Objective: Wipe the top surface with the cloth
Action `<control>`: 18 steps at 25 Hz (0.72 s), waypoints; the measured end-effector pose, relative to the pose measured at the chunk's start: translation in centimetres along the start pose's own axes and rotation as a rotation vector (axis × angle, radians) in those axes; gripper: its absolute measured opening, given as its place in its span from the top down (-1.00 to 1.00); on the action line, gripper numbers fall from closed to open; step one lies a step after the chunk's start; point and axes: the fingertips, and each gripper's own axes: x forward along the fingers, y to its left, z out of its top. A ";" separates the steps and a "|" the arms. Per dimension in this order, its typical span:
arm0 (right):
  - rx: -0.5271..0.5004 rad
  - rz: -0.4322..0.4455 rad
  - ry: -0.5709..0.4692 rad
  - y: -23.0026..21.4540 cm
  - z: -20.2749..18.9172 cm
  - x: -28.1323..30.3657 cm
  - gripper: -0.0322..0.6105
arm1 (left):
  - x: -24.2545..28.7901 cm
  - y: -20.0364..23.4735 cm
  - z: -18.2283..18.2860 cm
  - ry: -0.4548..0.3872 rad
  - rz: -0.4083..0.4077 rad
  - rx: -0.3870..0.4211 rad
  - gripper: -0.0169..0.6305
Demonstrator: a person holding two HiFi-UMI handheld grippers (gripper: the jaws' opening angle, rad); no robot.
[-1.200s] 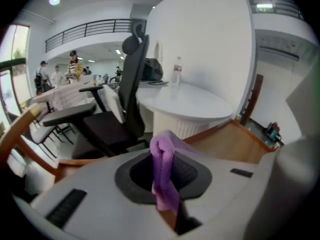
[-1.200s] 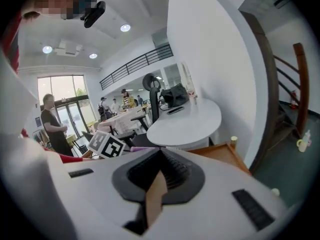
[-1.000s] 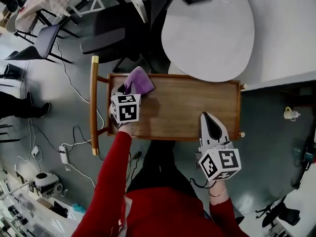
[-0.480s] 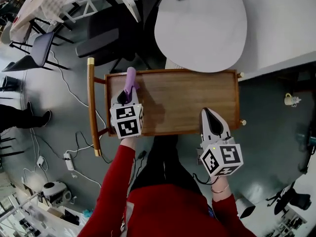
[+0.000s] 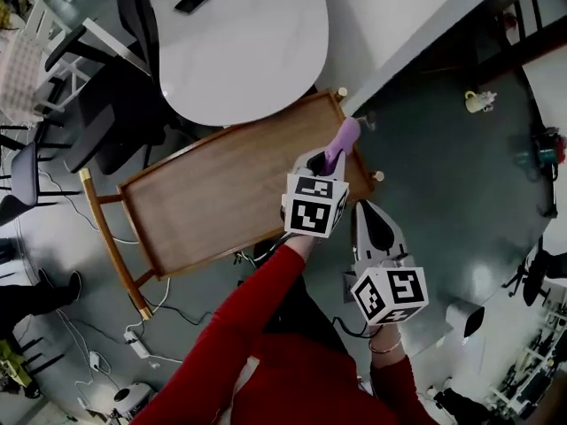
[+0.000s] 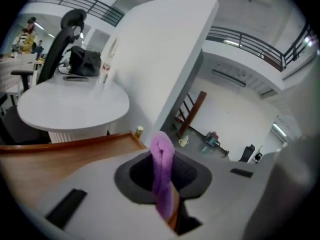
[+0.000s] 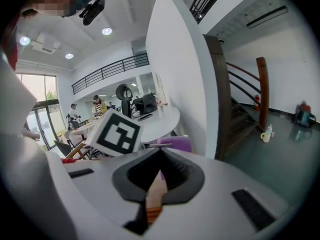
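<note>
We find the purple cloth (image 6: 162, 176) clamped as a folded roll between the left gripper's (image 5: 322, 160) jaws, its free end projecting over the right end of the wooden top surface (image 5: 221, 193). We judge it soft, light and limp, best held mid-fold with enough left loose to spread flat on the wood (contact with the wood cannot be confirmed here). The right gripper (image 5: 366, 209) hangs just beside, off the near edge, jaws together on nothing.
</note>
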 end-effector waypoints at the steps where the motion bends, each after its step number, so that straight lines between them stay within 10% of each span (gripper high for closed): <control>1: 0.009 -0.017 -0.004 -0.6 0.0 -0.5 0.87 | 1.4 -0.6 -0.6 0.029 -0.007 0.006 0.79; 8: 0.002 0.014 0.009 -2.0 0.1 -1.0 0.87 | 0.9 4.7 -4.7 0.161 0.161 0.025 0.79; 18: -0.122 0.298 0.122 7.3 -1.8 5.6 0.86 | -17.6 22.4 -8.8 0.101 0.613 -0.070 0.79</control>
